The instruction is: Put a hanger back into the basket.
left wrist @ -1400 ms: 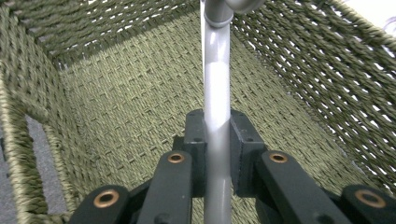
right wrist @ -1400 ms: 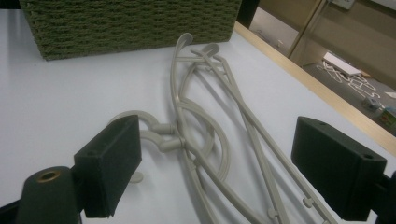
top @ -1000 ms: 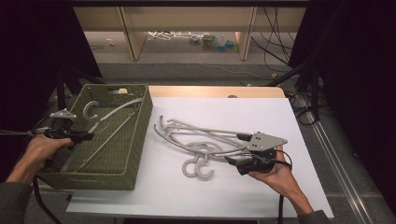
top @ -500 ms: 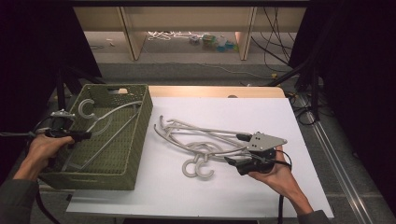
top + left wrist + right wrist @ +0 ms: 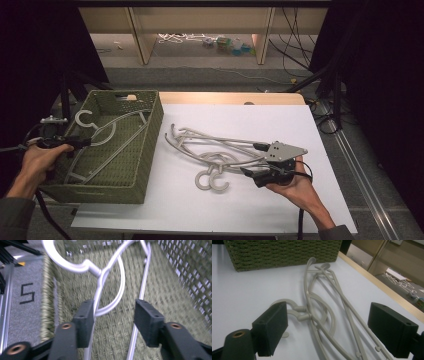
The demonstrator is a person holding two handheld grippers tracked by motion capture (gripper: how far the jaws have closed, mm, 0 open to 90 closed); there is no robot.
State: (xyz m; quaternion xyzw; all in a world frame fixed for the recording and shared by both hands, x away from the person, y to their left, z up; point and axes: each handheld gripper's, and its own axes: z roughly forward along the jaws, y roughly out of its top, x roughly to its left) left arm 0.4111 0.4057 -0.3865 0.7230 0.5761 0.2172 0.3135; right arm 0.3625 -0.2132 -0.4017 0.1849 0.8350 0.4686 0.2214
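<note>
Basket (image 5: 150, 150): left fingers (image 5: 86, 322) apart beside hanger (image 5: 105, 277)

A lab-like recording room: dark curtains (image 5: 30, 45), loose floor cables (image 5: 295, 35), white-covered table (image 5: 240, 205).

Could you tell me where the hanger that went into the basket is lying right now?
In the high view, the hanger lies inside the green basket at left, its hook near the left gripper.
</note>
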